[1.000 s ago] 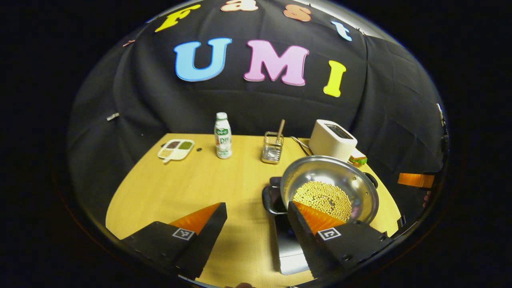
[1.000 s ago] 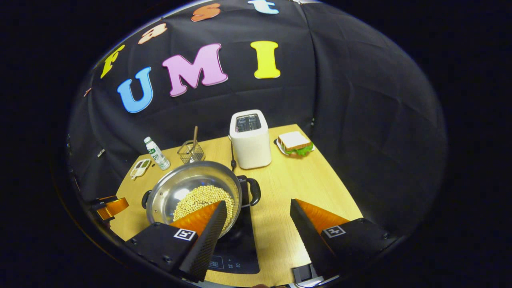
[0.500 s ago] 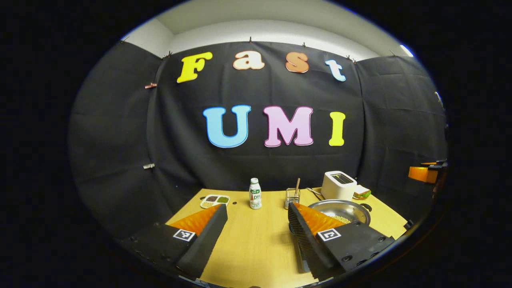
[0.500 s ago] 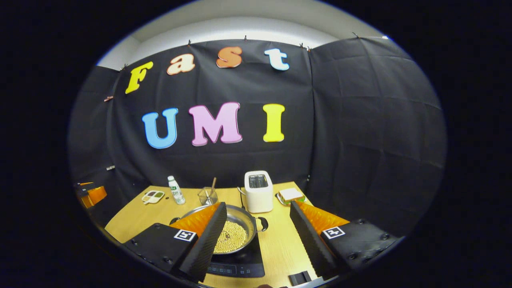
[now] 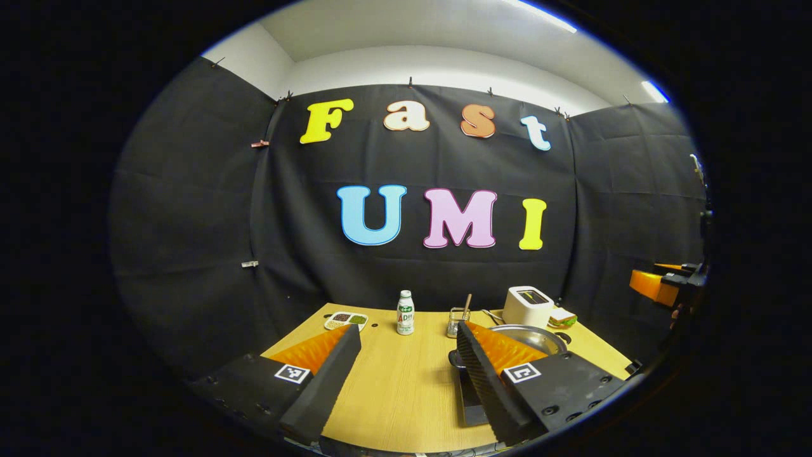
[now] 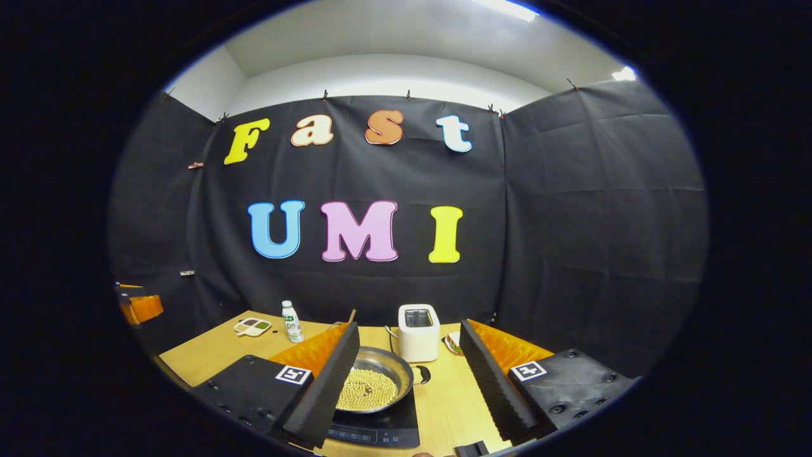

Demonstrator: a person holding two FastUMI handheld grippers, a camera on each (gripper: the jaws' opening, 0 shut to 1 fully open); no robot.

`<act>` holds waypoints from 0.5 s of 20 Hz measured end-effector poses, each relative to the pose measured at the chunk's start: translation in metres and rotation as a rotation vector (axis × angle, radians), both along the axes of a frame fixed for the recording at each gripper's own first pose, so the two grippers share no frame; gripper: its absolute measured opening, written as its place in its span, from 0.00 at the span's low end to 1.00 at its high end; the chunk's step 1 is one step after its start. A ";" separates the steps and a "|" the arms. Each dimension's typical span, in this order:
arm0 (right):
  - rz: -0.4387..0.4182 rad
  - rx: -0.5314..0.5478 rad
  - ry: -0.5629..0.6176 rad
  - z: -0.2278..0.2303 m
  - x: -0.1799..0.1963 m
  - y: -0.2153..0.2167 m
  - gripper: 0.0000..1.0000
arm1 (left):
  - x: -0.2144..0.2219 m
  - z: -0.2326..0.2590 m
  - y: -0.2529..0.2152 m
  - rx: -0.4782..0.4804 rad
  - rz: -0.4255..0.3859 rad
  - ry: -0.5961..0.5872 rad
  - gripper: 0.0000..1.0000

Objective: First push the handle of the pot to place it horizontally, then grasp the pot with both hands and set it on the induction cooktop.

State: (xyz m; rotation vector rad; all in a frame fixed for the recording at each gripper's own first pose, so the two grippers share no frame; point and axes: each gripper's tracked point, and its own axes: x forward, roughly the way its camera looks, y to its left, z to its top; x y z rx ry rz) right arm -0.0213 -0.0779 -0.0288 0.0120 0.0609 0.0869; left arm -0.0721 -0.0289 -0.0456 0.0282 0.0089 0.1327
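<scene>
Both claws withdrawn, pot [image 6: 374,384] on cooktop [image 6: 380,425] — released

left gripper [image 5: 406,371]: fingers wide apart, nothing between them, held level and facing forward.
right gripper [image 6: 409,374]: fingers wide apart, nothing between them, held level and facing forward.
left gripper, seen from right gripper view [image 6: 141,307]: far off at the left edge, raised.
right gripper, seen from left gripper view [image 5: 660,285]: far off at the right edge, raised.

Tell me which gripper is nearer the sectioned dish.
Left. The left gripper faces the sectioned dish just left of straight ahead; from the right gripper it sits far off to the left, past the bottle.
</scene>
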 end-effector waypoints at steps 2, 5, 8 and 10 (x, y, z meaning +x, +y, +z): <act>0.031 0.035 0.035 -0.010 0.010 0.001 0.98 | 0.002 0.001 -0.003 -0.004 0.023 -0.019 0.95; 0.068 0.078 0.095 -0.018 0.022 0.005 0.98 | -0.001 0.001 -0.009 -0.020 0.062 -0.011 0.95; 0.098 0.086 0.090 -0.007 0.034 0.013 0.99 | -0.001 -0.002 -0.018 -0.011 0.061 0.004 0.95; 0.106 0.063 0.061 0.001 0.037 0.017 0.98 | 0.000 -0.001 -0.026 -0.017 0.053 0.005 0.95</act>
